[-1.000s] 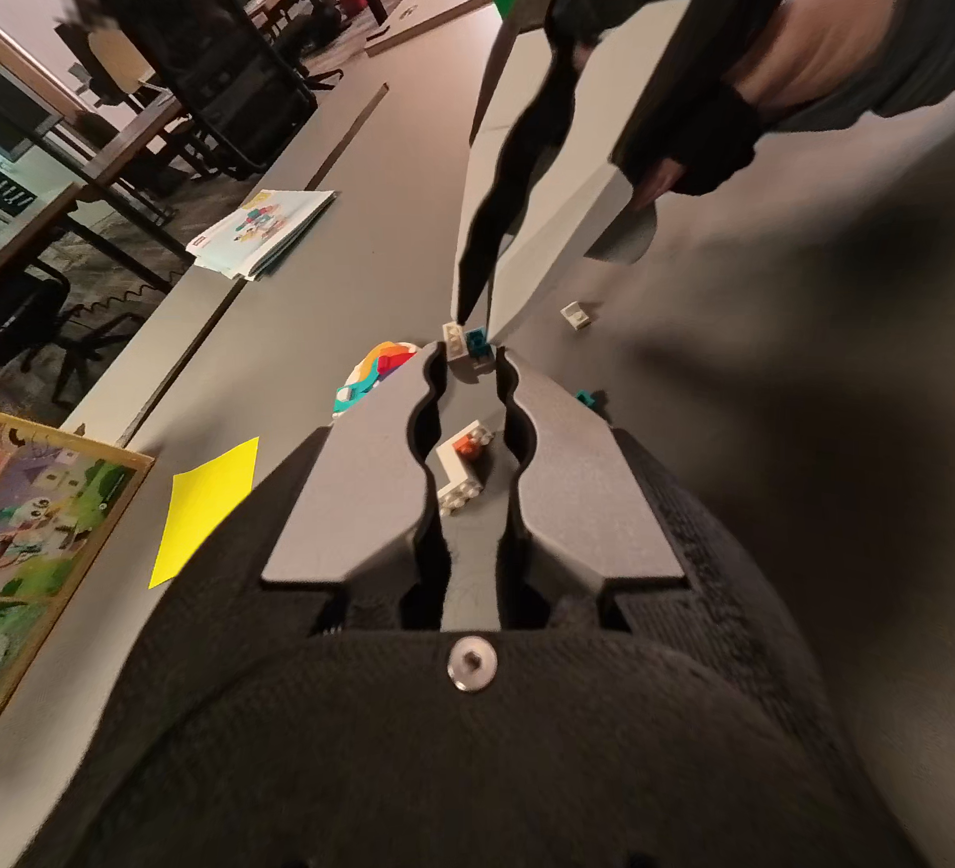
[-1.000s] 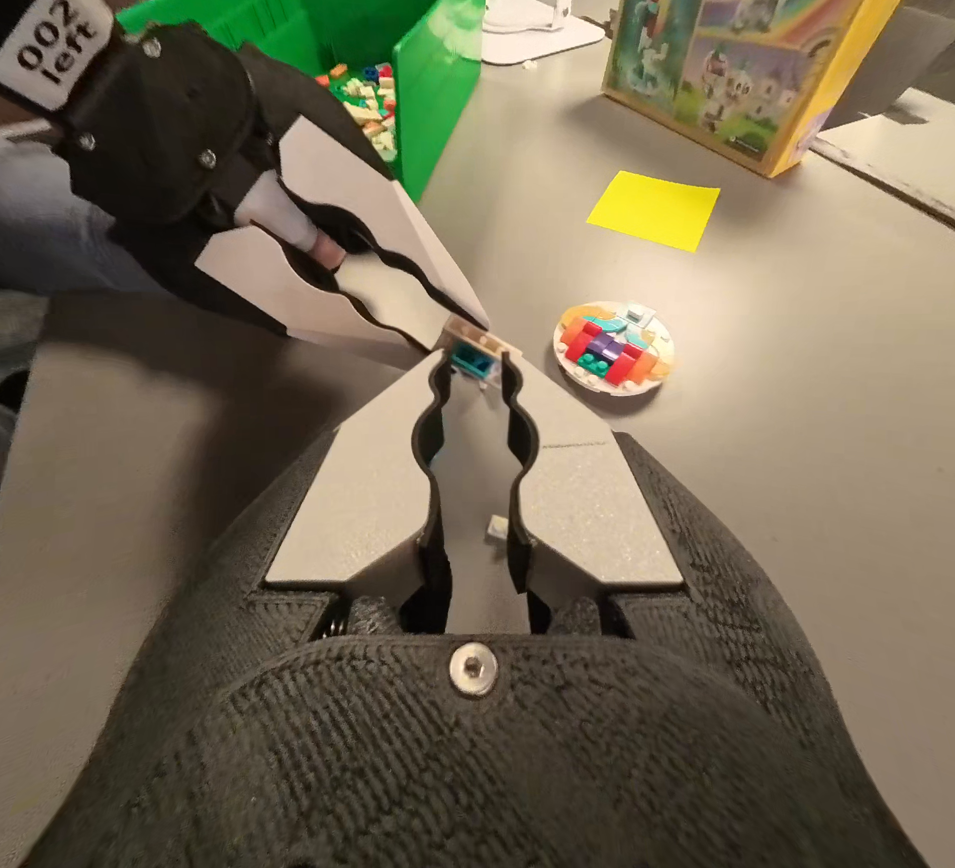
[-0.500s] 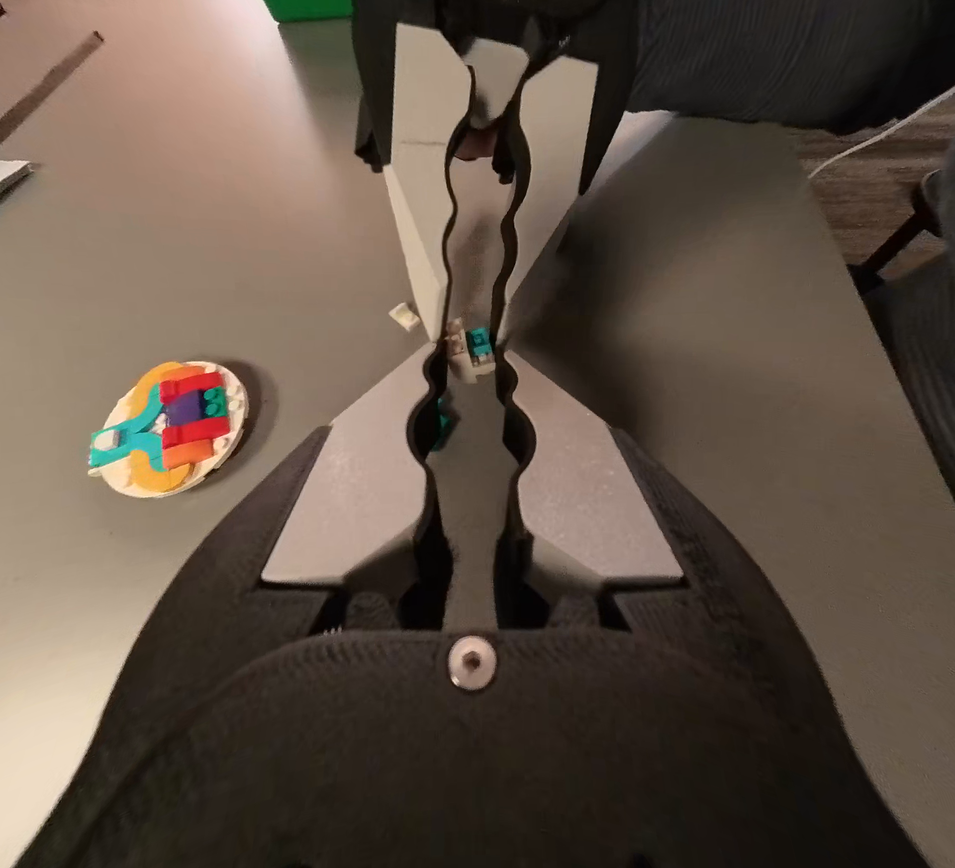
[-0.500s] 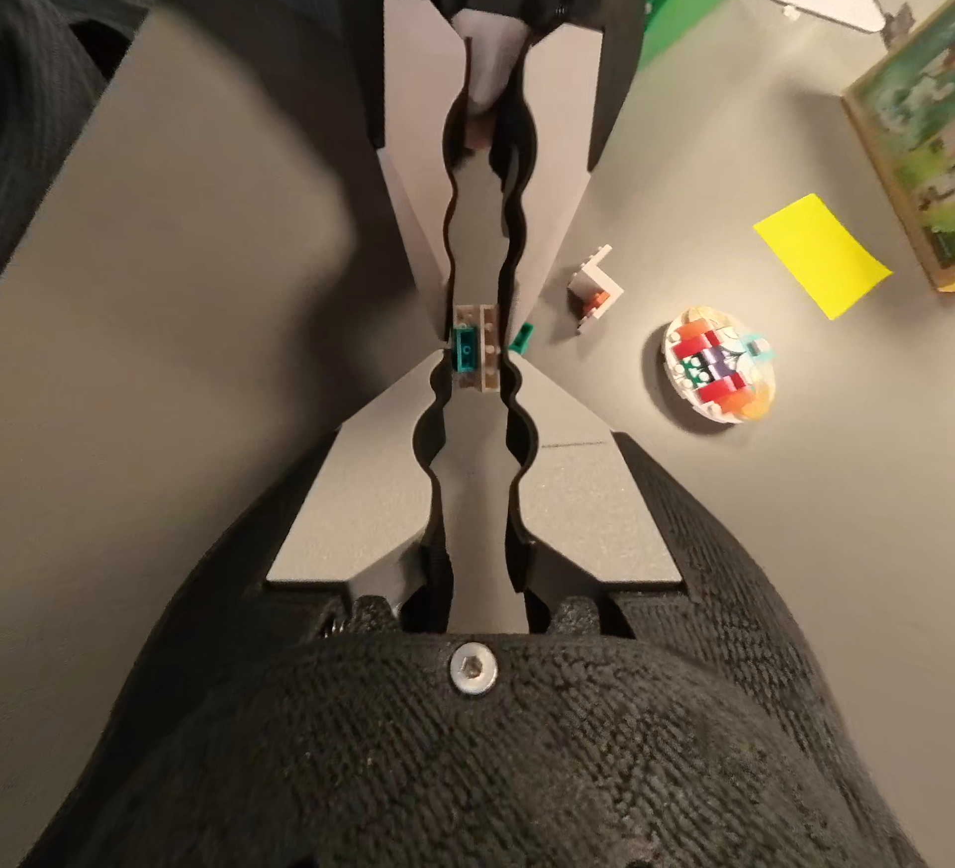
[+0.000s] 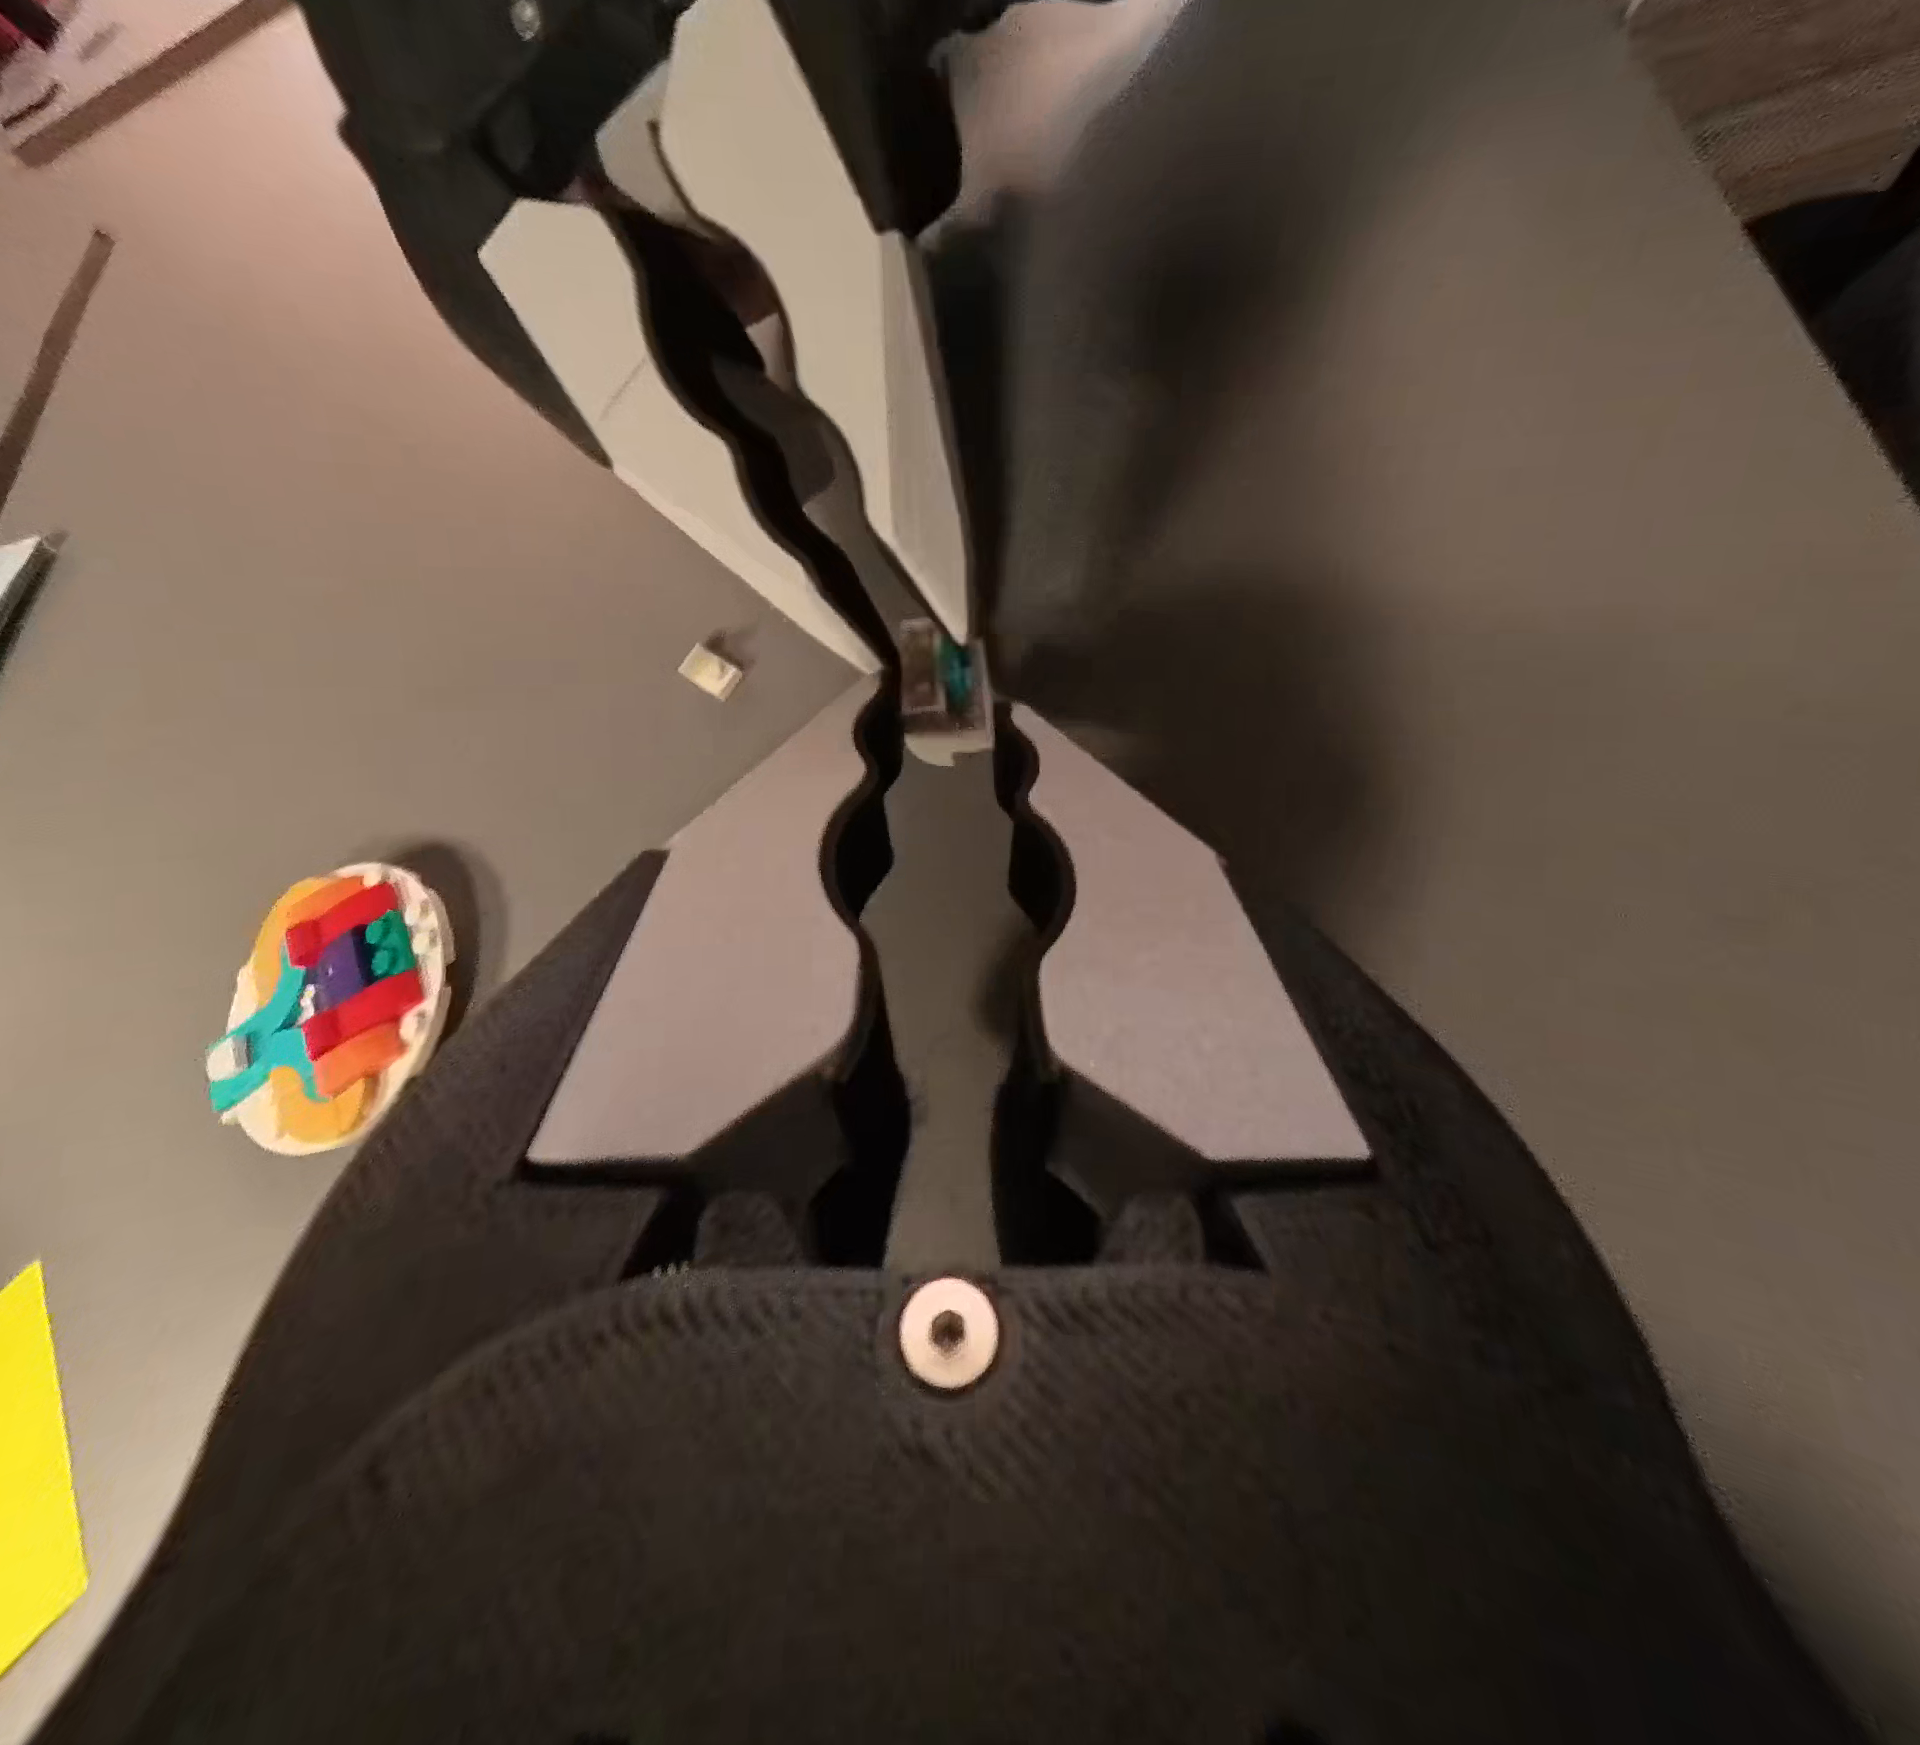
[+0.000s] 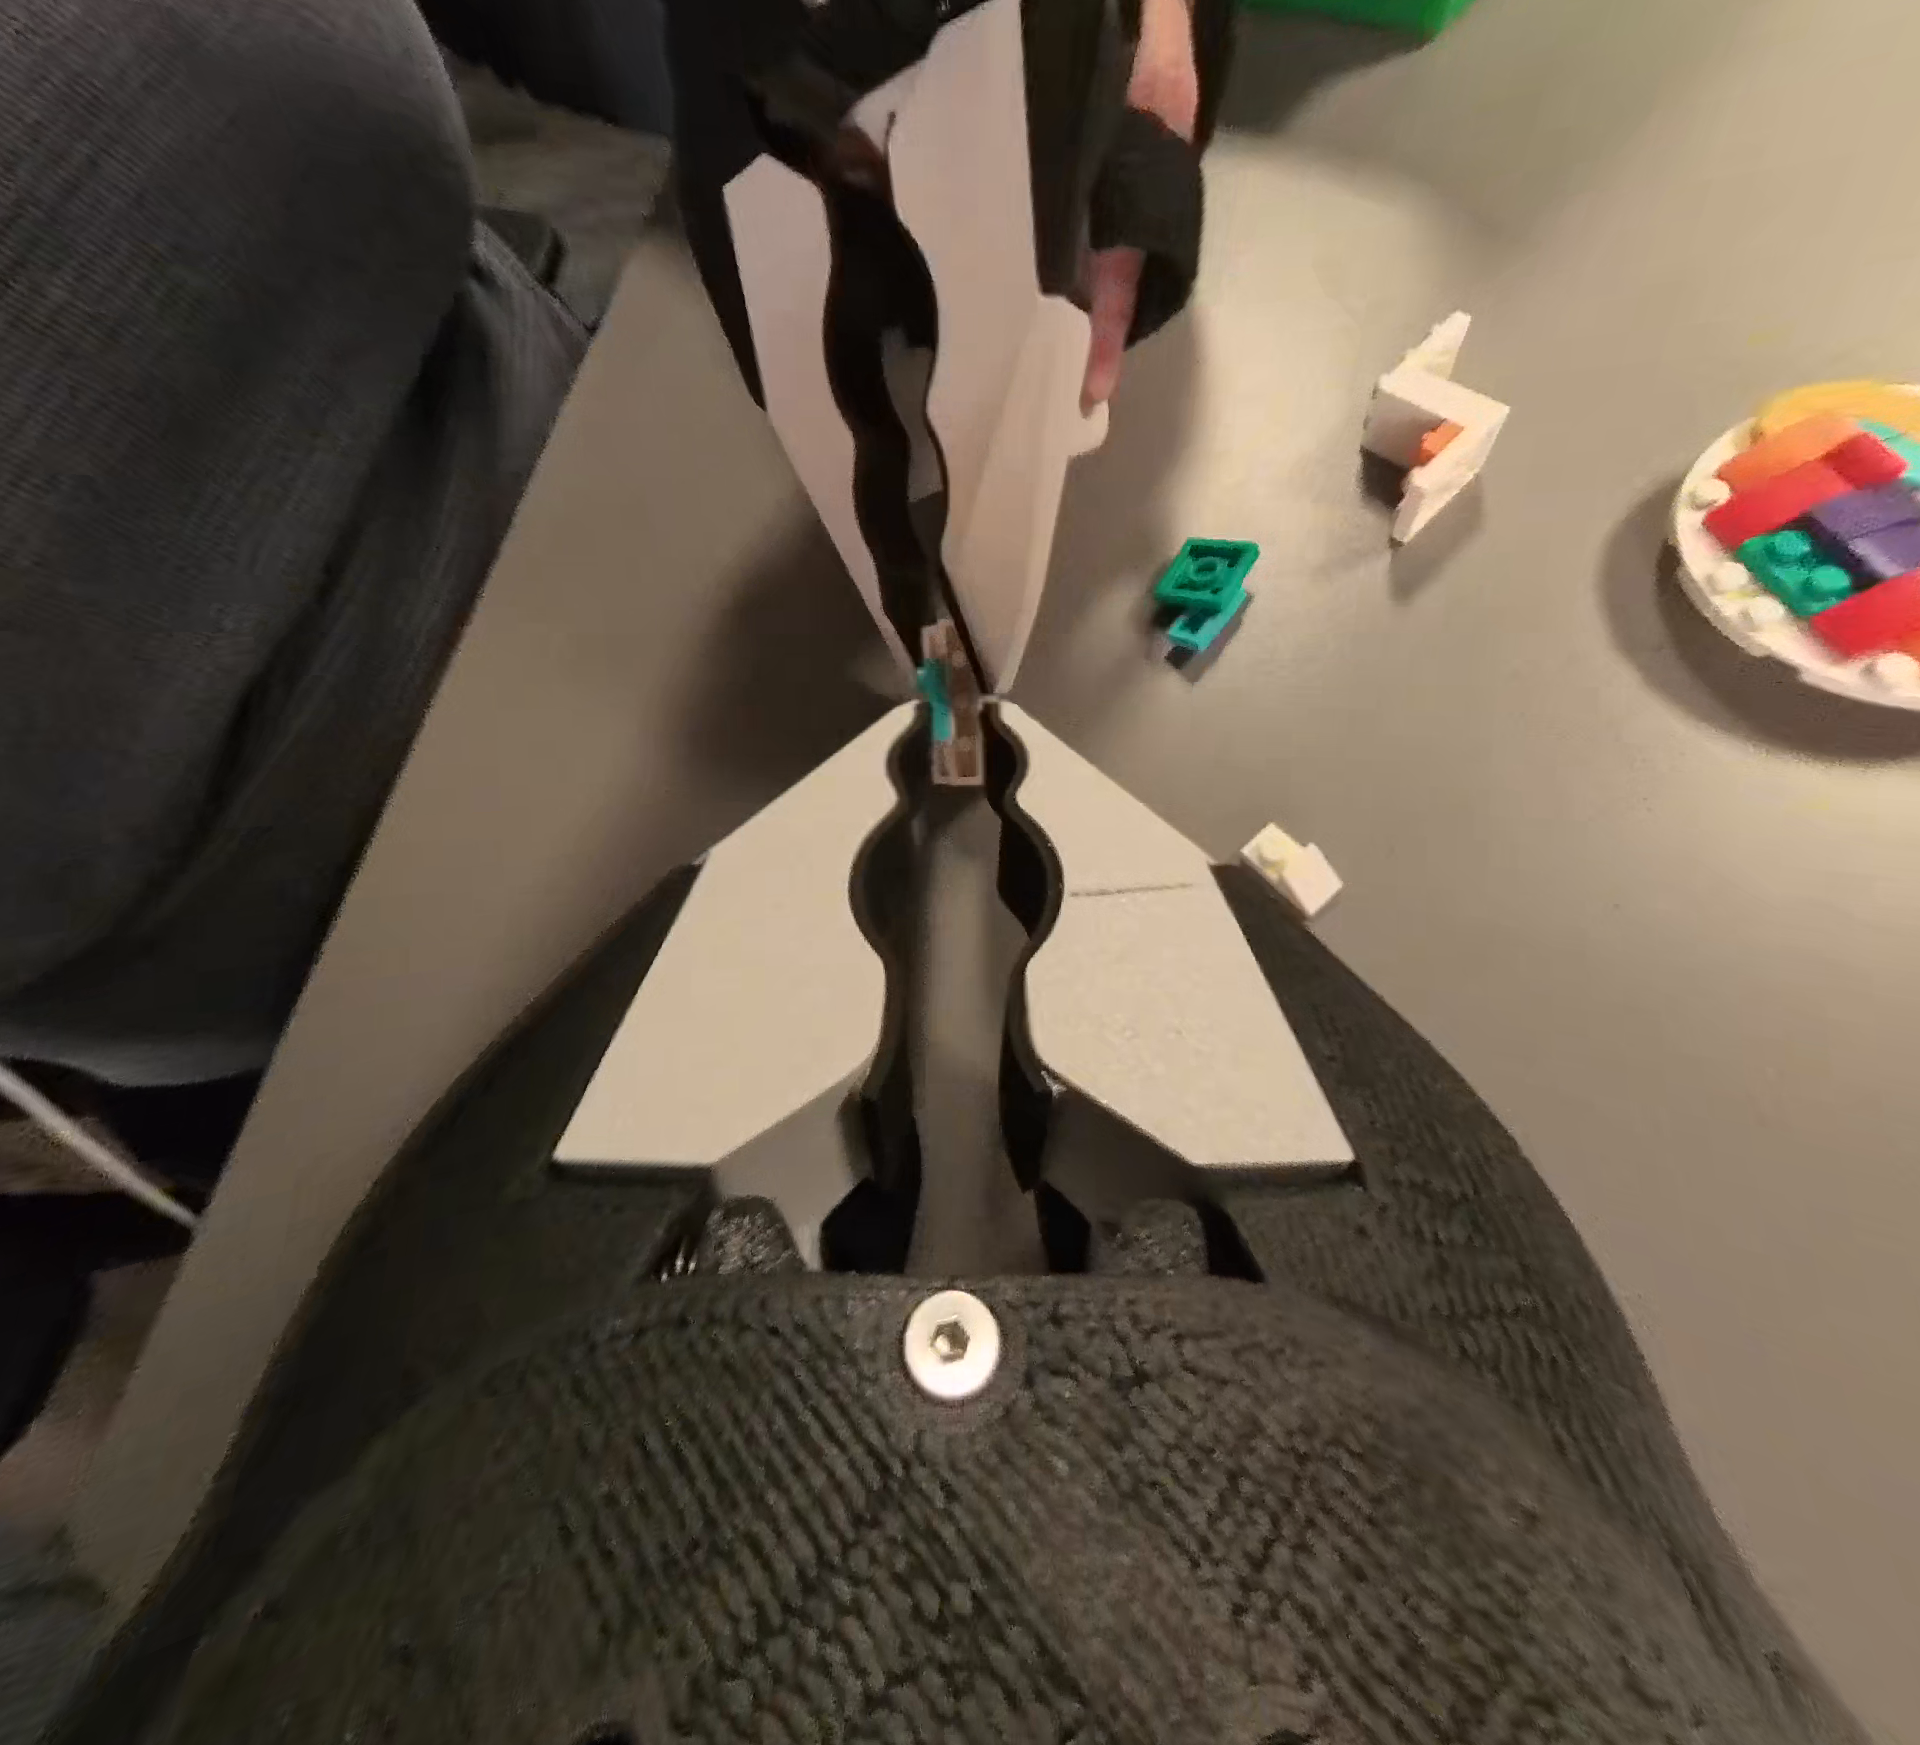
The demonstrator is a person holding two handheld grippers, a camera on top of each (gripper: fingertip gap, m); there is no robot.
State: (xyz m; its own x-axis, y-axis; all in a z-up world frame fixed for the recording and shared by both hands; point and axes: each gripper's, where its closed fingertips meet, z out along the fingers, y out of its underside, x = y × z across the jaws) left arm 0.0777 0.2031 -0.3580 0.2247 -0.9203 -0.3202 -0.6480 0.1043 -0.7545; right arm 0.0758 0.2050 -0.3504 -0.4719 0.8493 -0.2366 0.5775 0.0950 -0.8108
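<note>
Both claws meet tip to tip above the desk (image 6: 1558, 968): left claw (image 5: 940, 708) and right claw (image 6: 961, 708) each clenched on one small tan-and-teal brick stack (image 6: 951, 708), left of the round plate (image 6: 1766, 646).

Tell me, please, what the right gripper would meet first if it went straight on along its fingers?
Most likely the left gripper: its tips stand tip to tip with the right gripper, both closed on the same small brick assembly.

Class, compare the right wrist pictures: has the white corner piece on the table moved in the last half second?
No. The white corner piece still lies between the round plate and the teal brick, as before.
</note>
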